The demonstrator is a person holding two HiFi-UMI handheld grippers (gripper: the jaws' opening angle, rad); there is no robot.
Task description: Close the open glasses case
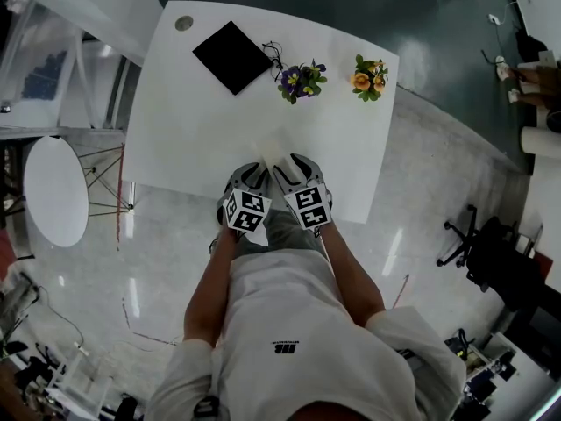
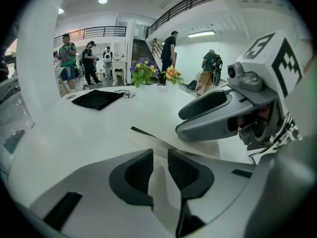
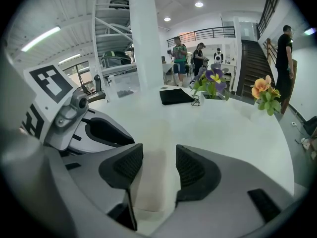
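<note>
Straddling the cream glasses case (image 3: pixel 148 177) near the white table's (image 1: pixel 202 130) front edge, the right gripper (image 3: pixel 159 170) had its jaws well apart, one on each side. Just beside it, the left gripper (image 2: pixel 160 170) showed only a narrow gap and gripped nothing.

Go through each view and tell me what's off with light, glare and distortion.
Head view: the white table is nearly blown out, and ceiling lights glare off the floor. Left gripper view: strong fisheye with black corners, the left tongs looming large. Right gripper view: same fisheye bending; the pale glasses case shows in low contrast between the right tongs.
</note>
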